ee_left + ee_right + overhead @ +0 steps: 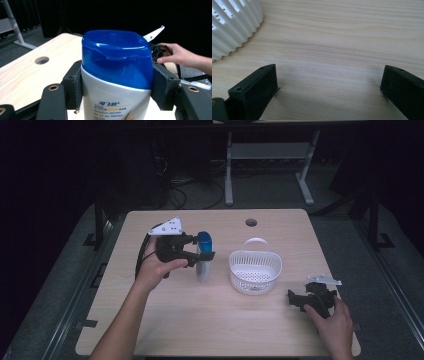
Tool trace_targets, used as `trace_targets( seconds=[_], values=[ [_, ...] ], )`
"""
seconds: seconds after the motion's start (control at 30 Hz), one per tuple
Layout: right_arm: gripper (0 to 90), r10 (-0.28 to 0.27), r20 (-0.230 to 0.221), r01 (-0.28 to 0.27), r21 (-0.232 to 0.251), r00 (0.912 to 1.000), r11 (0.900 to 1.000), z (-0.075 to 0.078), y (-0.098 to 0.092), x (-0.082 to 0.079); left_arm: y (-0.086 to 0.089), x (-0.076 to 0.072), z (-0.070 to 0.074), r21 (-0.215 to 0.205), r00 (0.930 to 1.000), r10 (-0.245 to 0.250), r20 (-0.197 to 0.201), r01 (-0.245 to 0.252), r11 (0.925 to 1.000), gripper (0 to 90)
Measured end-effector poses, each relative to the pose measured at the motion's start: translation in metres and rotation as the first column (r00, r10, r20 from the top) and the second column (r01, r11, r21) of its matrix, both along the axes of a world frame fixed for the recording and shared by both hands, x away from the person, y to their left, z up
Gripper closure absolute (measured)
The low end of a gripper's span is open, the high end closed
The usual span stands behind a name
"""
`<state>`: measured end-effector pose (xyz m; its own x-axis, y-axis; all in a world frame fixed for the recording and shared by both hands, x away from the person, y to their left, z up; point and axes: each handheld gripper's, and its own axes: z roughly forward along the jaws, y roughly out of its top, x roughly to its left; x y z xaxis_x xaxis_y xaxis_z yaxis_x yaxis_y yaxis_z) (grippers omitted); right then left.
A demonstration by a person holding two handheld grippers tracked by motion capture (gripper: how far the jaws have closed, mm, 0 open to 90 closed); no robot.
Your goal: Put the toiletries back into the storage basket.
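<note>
A white shampoo bottle with a blue cap [204, 257] stands upright left of centre on the wooden table [215, 325]. My left gripper [200, 256] is shut on it just below the cap. In the left gripper view the bottle [116, 75] sits between both black pads [73, 90]. A white slatted basket [255, 270] with a handle stands to the right of the bottle, with nothing visible inside. My right gripper [296, 299] rests low on the table near the right edge, its jaws wide open with bare wood between them [329, 82]. The basket's wall [234, 27] shows at upper left of the right gripper view.
A round cable hole [251, 222] lies near the table's far edge. Beyond the table, a grey desk frame [265, 165] and cables lie on the dark floor. The person's other hand [180, 56] shows behind the bottle in the left gripper view.
</note>
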<state>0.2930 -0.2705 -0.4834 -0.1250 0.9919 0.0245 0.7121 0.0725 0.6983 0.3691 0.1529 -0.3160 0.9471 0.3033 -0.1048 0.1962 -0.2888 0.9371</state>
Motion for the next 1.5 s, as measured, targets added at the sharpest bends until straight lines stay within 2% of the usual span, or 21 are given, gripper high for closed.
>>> trace_targets(
  seconds=[0.9, 1.03, 1.2, 1.5],
  values=[
    [0.4, -0.001, 0.001, 0.001, 0.0, 1.0, 1.0, 0.0, 0.0, 0.0, -0.045, 0.022, 0.028, -0.052, 0.9971, -0.072, 0.026, 0.073, 0.996, 36.7],
    [0.4, -0.001, 0.001, 0.001, 0.0, 1.0, 1.0, 0.0, 0.0, 0.0, -0.052, 0.025, 0.029, -0.046, 0.9966, -0.078, 0.029, 0.079, 0.9958, 36.7],
    [0.4, -0.001, 0.001, 0.001, 0.0, 1.0, 1.0, 0.0, 0.0, 0.0, -0.059, 0.028, 0.029, -0.066, 0.9959, -0.087, 0.026, 0.089, 0.9939, 36.7],
    [0.4, -0.001, 0.001, 0.001, 0.0, 1.0, 1.0, 0.0, 0.0, 0.0, -0.073, 0.033, 0.027, -0.068, 0.9946, -0.099, 0.03, 0.101, 0.9925, 36.7]
  ],
)
